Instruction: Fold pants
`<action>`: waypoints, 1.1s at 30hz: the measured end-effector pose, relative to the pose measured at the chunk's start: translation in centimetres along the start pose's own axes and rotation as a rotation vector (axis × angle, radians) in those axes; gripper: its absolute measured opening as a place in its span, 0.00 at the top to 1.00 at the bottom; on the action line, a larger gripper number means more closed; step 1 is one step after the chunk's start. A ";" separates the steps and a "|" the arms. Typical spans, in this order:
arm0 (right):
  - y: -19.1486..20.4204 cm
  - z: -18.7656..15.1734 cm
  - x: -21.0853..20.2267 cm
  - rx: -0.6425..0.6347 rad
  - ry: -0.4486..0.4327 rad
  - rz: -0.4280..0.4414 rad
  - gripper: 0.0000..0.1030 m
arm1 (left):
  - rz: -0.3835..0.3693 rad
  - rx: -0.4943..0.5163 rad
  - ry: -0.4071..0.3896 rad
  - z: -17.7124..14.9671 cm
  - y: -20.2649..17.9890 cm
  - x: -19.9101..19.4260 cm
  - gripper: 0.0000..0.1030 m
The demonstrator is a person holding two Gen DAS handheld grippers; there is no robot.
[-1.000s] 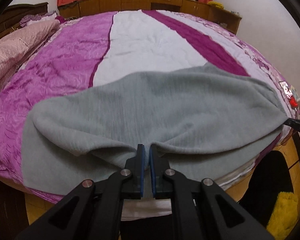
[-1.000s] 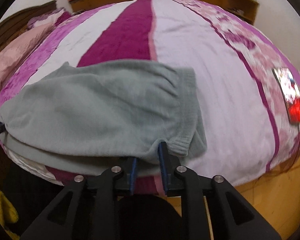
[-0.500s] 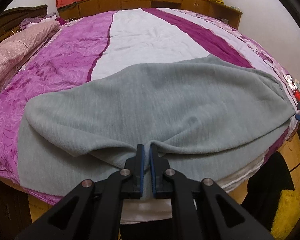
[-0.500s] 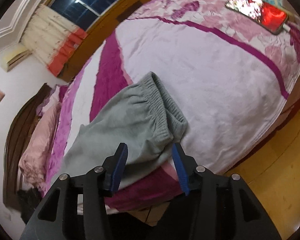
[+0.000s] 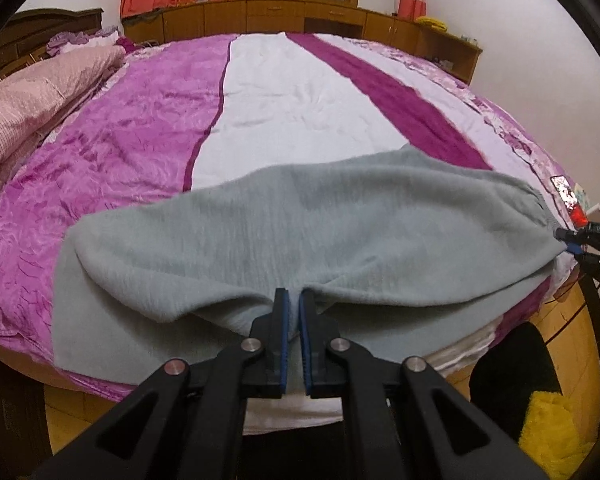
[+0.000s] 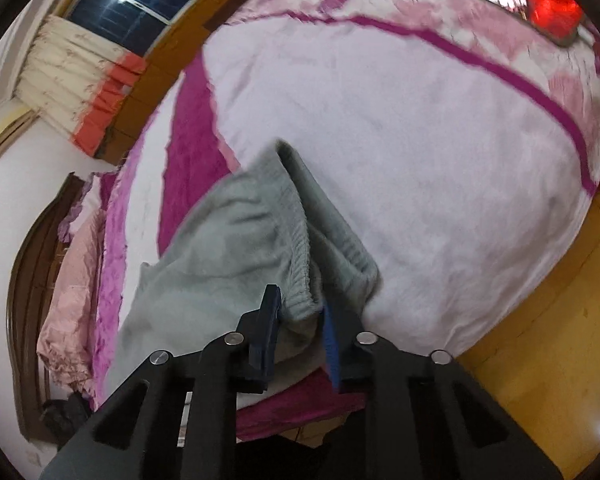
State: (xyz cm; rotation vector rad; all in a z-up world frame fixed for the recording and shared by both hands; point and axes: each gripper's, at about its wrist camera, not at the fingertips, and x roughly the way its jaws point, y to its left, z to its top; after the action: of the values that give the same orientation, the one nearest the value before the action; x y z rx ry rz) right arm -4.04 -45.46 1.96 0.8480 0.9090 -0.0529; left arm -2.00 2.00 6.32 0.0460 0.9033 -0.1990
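Gray pants (image 5: 308, 220) lie across the bed's (image 5: 148, 120) near edge, one leg doubled over. Left gripper (image 5: 293, 300) is clenched on the fabric's edge; right gripper (image 6: 300, 308) is closing around the waistband (image 6: 296, 256). Judged next: lift both ends together for the following fold.

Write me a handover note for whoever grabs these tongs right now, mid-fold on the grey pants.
Left tongs: shut on the near edge of the grey pants, about midway along them.
Right tongs: jaws closing, with the elastic waistband bunched between them.
Pants: lying across the near edge of the bed, one layer folded over the other, lower layer showing along the front. A phone lies on the bed beyond the waistband.
Done: first lengthwise fold appears made.
Left: probably carry the waistband end across towards the leg end, then flatten.
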 end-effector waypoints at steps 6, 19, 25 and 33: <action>-0.4 0.5 -1.9 -0.004 -0.073 -0.001 0.91 | 0.020 0.041 0.009 -1.4 -0.6 -0.5 0.95; -1.8 0.2 -2.5 -0.027 -0.108 -0.024 0.92 | -0.011 -0.025 -0.001 -2.4 0.4 -1.3 0.95; -0.9 0.2 -1.4 -0.144 -0.060 -0.138 0.91 | 0.006 0.016 0.065 -3.4 0.2 0.0 0.93; -0.7 -0.3 -0.5 -0.236 -0.033 -0.247 0.77 | 0.053 -0.074 0.038 -5.0 3.7 -2.0 0.80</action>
State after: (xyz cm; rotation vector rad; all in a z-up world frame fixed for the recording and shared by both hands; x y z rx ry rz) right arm -4.89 -45.91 1.77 0.5122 0.9636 -0.1702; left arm -6.33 6.54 4.63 0.0055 0.9459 -0.1157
